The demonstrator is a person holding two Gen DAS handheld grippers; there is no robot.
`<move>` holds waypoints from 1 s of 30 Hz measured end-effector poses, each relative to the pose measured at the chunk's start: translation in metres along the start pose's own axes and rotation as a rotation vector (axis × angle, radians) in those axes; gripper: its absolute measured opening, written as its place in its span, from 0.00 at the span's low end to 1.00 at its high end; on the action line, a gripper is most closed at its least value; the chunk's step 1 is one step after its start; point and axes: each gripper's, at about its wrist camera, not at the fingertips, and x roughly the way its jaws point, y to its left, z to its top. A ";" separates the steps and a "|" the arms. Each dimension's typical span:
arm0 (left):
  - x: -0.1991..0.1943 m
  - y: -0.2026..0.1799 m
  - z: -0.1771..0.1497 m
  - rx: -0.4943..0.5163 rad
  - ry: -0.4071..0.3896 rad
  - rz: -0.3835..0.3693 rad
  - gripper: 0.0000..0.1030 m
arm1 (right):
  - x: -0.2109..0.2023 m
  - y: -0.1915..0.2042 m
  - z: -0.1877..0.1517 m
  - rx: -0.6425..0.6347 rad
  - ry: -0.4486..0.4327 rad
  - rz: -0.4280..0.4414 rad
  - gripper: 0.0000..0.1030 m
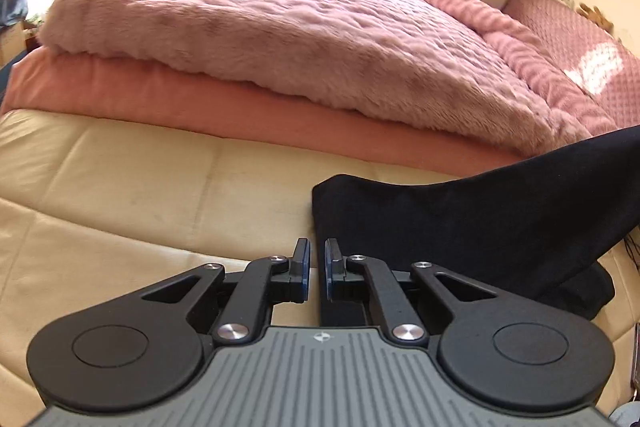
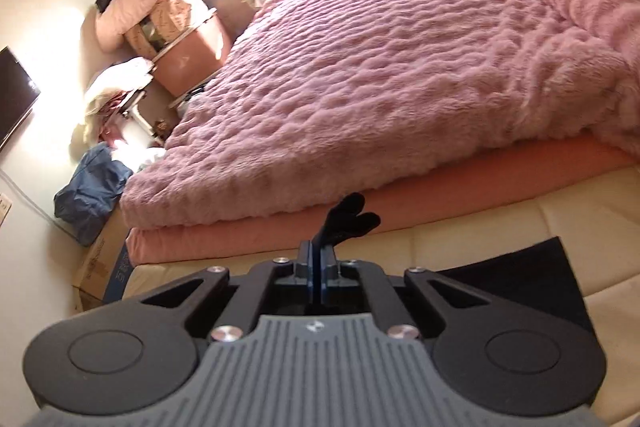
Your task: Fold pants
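The black pants (image 1: 480,227) lie on the cream mattress edge, their right part rising out of the left wrist view. My left gripper (image 1: 317,259) sits at their left edge with its jaws nearly together; the cloth edge runs along the right pad (image 1: 331,267) and dark cloth hangs under it. In the right wrist view my right gripper (image 2: 317,267) is shut on a pinch of the black pants (image 2: 352,215), which sticks up past the fingertips. More of the cloth (image 2: 520,275) hangs below on the right.
A fluffy pink blanket (image 1: 260,35) over a salmon sheet (image 1: 160,107) covers most of the bed behind the cream strip (image 1: 140,195). On the floor to the left are a blue bag (image 2: 92,191), boxes, a pile of bedding (image 2: 160,11) and a dark screen (image 2: 12,95).
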 end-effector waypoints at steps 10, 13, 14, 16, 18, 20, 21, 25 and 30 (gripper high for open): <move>0.064 -0.060 -0.005 0.155 0.103 0.005 0.06 | 0.046 -0.139 -0.025 0.152 0.041 -0.185 0.00; 0.084 -0.061 -0.013 0.172 0.143 0.026 0.06 | 0.070 -0.158 -0.036 0.146 0.038 -0.205 0.00; 0.088 -0.059 -0.016 0.170 0.154 0.029 0.06 | 0.078 -0.163 -0.040 0.137 0.041 -0.215 0.00; 0.094 -0.055 -0.020 0.163 0.167 0.033 0.06 | 0.092 -0.168 -0.046 0.102 0.050 -0.240 0.00; 0.097 -0.050 -0.024 0.154 0.167 0.030 0.07 | 0.104 -0.174 -0.051 0.075 0.062 -0.272 0.00; 0.096 -0.046 -0.026 0.143 0.162 0.019 0.07 | 0.110 -0.184 -0.054 0.083 0.064 -0.281 0.00; 0.094 -0.045 -0.026 0.141 0.161 0.016 0.07 | 0.112 -0.186 -0.055 0.084 0.062 -0.282 0.00; 0.089 -0.045 -0.025 0.139 0.152 0.008 0.07 | 0.096 -0.171 -0.055 0.023 0.010 -0.283 0.00; 0.086 -0.050 -0.016 0.159 0.131 -0.024 0.07 | 0.063 -0.131 -0.041 -0.120 -0.040 -0.301 0.00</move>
